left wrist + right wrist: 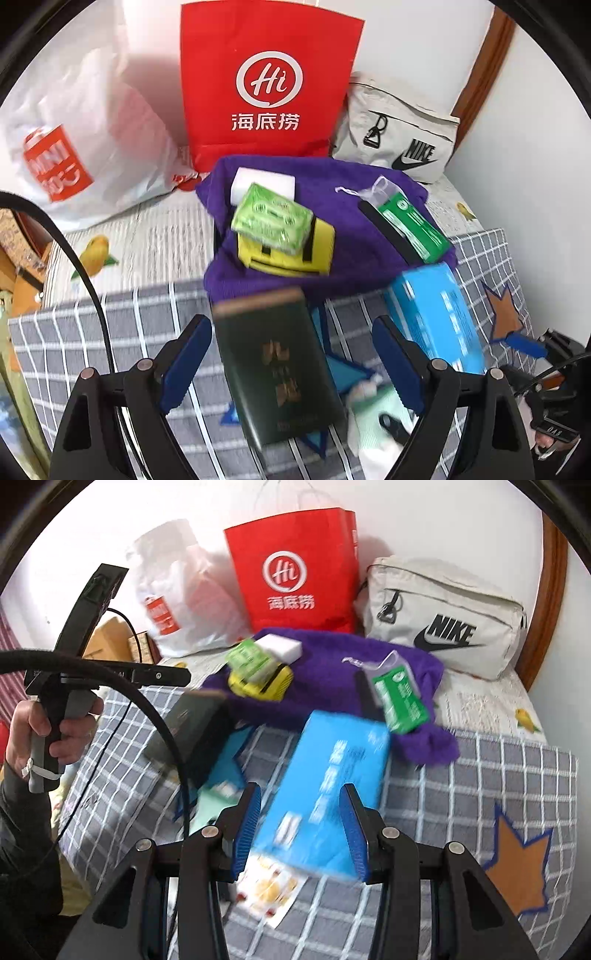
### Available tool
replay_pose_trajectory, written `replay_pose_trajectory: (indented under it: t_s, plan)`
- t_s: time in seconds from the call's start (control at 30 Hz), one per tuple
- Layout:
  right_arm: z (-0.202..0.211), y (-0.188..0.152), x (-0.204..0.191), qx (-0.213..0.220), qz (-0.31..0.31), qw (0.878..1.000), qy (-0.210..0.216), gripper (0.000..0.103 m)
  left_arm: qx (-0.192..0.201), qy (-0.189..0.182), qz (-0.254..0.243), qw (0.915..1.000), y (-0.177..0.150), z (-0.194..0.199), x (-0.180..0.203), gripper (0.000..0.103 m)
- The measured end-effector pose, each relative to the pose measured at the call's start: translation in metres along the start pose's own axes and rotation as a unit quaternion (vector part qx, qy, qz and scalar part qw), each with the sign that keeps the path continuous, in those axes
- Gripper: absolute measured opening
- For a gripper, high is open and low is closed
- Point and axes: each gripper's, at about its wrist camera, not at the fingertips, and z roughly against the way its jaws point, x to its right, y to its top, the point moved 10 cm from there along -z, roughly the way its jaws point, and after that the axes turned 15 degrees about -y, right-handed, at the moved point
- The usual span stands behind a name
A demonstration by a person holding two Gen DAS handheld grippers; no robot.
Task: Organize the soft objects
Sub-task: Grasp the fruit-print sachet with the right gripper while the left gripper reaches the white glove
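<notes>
Bedding, a grey checked quilt [461, 775], carries everything. Task's thing, a fuzzy purple knit cloth [325, 679], lies crumpled toward the quilt's far edge under small packets: soft, light and floppy by the look of it, best pinched at a free hem or corner after those are cleared.

The left gripper [291, 365] stands spread wide around a dark green rigid box [277, 365], pads clear of it. The right gripper [301, 832] frames a blue soft pack [332, 786]; whether it pinches, I cannot tell.

Readable: "Hi" on the red paper bag [266, 85], "NIKE" on the cream pouch [443, 624].
</notes>
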Motion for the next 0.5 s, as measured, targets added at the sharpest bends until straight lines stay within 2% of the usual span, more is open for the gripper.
replay_pose_trajectory:
  t_s: [0.13, 0.27, 0.4, 0.5]
  plan:
    - [0.011, -0.032, -0.024, -0.010, 0.015, 1.000, 0.023, 0.044, 0.005, -0.002, -0.001, 1.0000, -0.027, 0.015, 0.008, 0.088]
    - [0.007, -0.059, -0.040, -0.023, 0.024, 0.999, 0.029, 0.044, 0.009, 0.018, -0.003, 0.9998, -0.052, 0.026, 0.011, 0.088]
    - [-0.017, -0.083, -0.041, -0.058, 0.001, 0.998, 0.027, 0.044, 0.017, 0.017, 0.007, 0.9997, -0.075, 0.036, 0.014, 0.088]
    - [-0.040, -0.093, -0.035, -0.074, -0.021, 0.997, 0.004, 0.044, 0.019, 0.008, 0.017, 0.9996, -0.090, 0.038, 0.014, 0.088]
